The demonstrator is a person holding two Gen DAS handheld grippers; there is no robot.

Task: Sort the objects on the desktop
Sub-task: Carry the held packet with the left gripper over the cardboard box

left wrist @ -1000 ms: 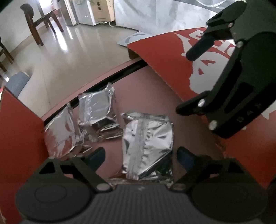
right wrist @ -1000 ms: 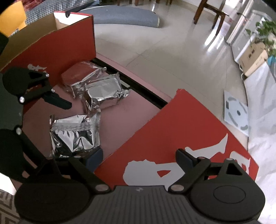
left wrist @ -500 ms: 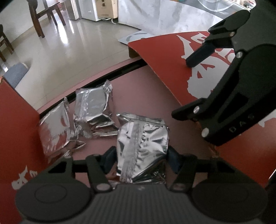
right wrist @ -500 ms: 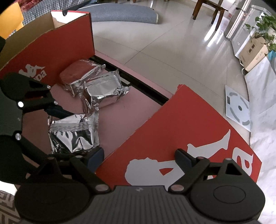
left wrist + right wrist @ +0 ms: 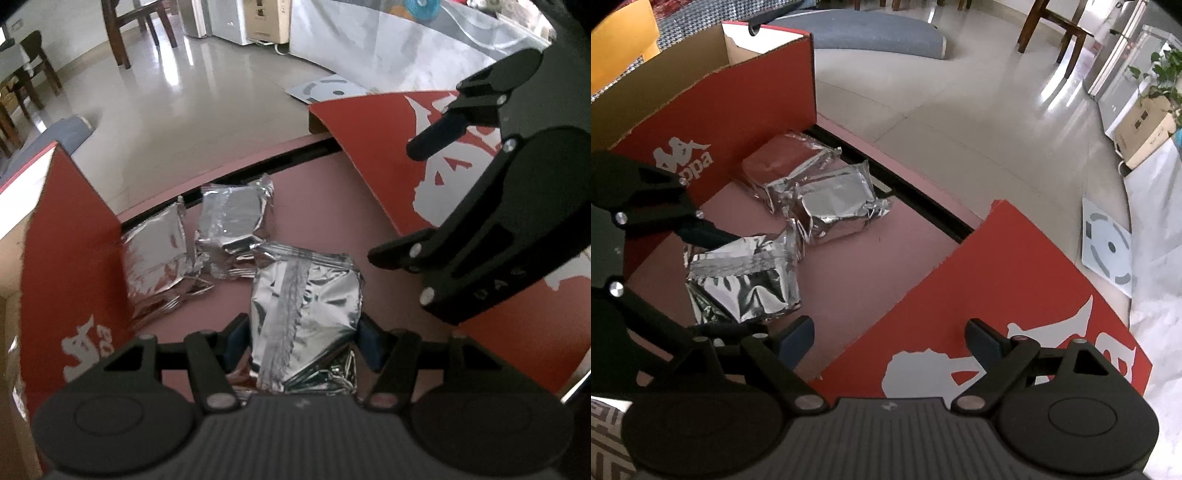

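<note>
My left gripper (image 5: 303,341) is clamped on the near foil packet (image 5: 304,317), down on the pink desk (image 5: 321,199) between the two red boxes. My right gripper (image 5: 890,334) is wide open, holding nothing. Worry: slick, puffy foil could squirt out of the pads, or snag the neighbouring packets (image 5: 232,218) as I lift.

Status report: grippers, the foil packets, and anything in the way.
Left gripper shut on nearest foil packet. Right gripper open, empty, over red box flap. Two other foil packets beyond, nothing blocking.
</note>
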